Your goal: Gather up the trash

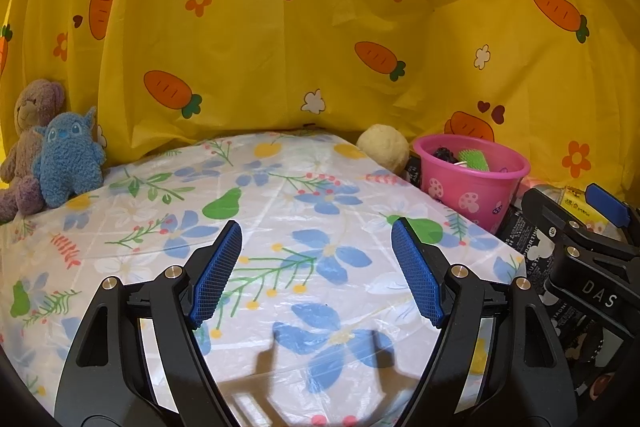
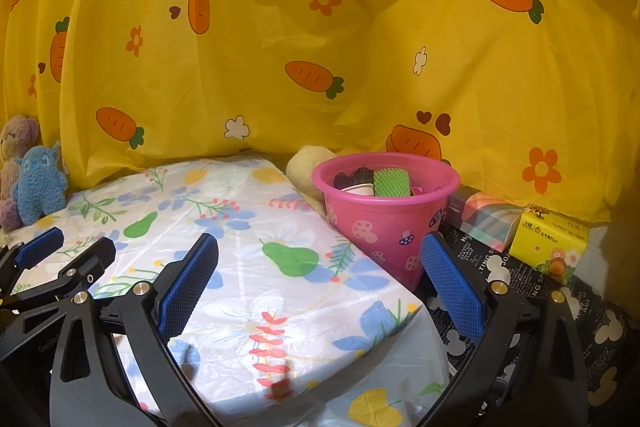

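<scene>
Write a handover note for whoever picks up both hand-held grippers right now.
Left hand-held gripper: open, empty, over the floral cloth.
Right hand-held gripper: open, empty, near the cloth's right edge, close to the pink bucket.
Bucket: upright on the black printed sheet, right of the cloth. Inside are a green textured piece, something dark and a white cup-like item.
Done: those pieces are in the bucket.
Left: no loose trash shows on the cloth. Whether the striped box and yellow tissue pack beside the bucket count as trash, I cannot tell; plush toys sit far left.
</scene>
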A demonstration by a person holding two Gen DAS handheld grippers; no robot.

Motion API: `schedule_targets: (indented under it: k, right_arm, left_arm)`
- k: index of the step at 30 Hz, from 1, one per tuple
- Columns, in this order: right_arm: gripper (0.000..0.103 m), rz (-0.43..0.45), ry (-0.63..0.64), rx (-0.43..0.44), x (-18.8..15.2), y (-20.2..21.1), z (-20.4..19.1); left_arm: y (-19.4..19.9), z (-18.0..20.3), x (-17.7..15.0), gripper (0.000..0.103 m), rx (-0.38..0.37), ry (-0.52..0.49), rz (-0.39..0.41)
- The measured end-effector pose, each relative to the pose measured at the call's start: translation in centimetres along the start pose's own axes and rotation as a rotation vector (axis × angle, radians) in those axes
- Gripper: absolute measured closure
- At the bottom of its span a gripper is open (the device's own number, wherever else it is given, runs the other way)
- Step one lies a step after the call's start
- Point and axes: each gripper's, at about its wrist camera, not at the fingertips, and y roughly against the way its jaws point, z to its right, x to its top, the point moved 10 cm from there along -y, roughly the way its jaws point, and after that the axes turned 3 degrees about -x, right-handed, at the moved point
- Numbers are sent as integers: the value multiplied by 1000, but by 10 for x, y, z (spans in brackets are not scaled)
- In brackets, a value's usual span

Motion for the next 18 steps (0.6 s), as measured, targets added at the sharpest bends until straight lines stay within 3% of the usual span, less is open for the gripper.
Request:
schedule_targets:
  k: [13, 18]
  right_arm:
    - [6, 9, -18, -6, 2, 1, -1]
    - [6, 9, -33, -12, 4, 2, -1]
  left_arm:
    - [8, -7, 6, 10, 54, -11, 44]
    - [9, -12, 6, 9, 69, -3, 45]
